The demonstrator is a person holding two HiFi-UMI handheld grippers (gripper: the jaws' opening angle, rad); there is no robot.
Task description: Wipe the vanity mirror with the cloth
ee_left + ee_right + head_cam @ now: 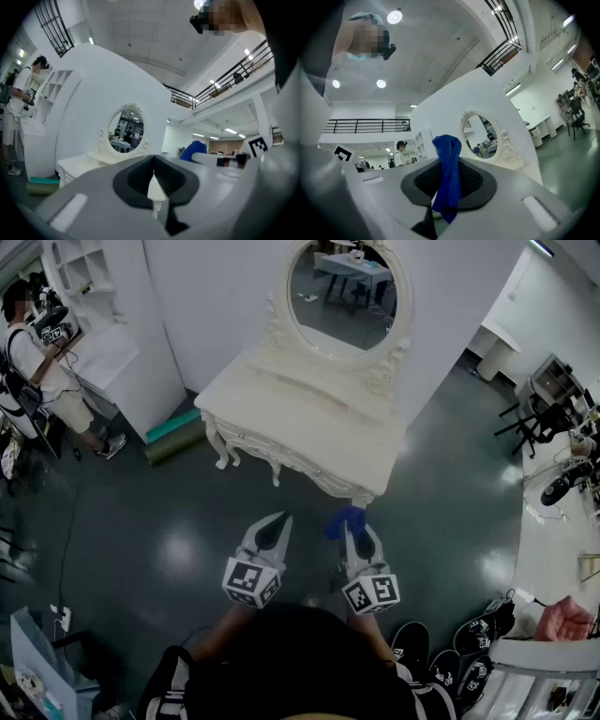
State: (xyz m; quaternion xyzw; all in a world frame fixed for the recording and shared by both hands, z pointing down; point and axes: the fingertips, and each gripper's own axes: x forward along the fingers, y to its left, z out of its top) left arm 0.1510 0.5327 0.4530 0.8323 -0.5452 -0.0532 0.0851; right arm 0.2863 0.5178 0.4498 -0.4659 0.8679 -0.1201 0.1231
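The right hand-held gripper (pixel 355 527) sits low and just right of centre in the head view. Its jaws are clamped on the blue cloth (pixel 345 519), which bunches out past the tips. The right gripper view shows the same thing: the cloth runs as a strip between the dark pads, with a fold standing above them and a tail hanging below. The left hand-held gripper (pixel 279 519), just to its left, has its jaws closed tip to tip with nothing between them.

The vanity mirror (pixel 342 292) stands at the top centre of the head view. It is an oval with its long axis upright, backing a white counter (pixel 300 418). From the cloth it lies almost straight up the frame and well apart, with dark floor and the full depth of the counter in between. Both hand-held grippers point towards it. Only the right one carries the cloth and it lines up more squarely with the glass, so the reach looks like its job, going forward over the counter's near edge. No wiping has begun.
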